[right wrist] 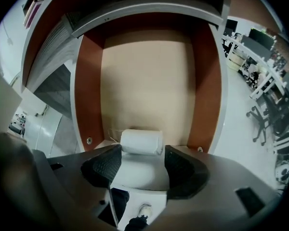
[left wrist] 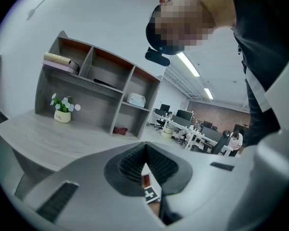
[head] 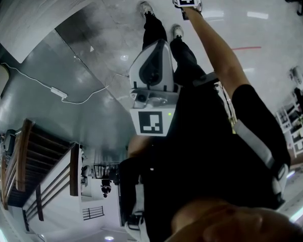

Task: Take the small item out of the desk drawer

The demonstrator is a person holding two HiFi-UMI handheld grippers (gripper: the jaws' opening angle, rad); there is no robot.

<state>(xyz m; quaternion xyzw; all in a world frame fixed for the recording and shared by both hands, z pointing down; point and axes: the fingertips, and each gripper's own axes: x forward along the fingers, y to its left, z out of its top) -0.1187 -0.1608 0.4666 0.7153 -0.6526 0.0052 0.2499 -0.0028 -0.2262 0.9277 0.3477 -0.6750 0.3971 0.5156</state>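
- Right tool [right wrist: 142, 153] hung over the front of the open drawer [right wrist: 89, 90], its jaws apart and gripping nothing; the arm carrying it was stretched well out from the body.
- Left tool [left wrist: 145, 165] was held back from the drawer against the person's body, pointing across the worktop [left wrist: 48, 138], its jaws drawn together on nothing.
- On the worktop stood a shelf unit [left wrist: 98, 88], out of the drawer's way and no part of the job.
- The drawer stood pulled out, red-brown walls either side of a bare pale floor.
- The small item, a white roll [right wrist: 141, 141], lay on its side at the drawer's front edge, just past the right tool's tips and in line with the gap between them, touched by neither.
- By my reading the step in hand was the approach to the grasp: drawer already open, item not yet taken.
- The next move called for easing the right tool forward until the roll sat between the pads, closing across its round sides, then lifting straight up clear of the drawer's walls.
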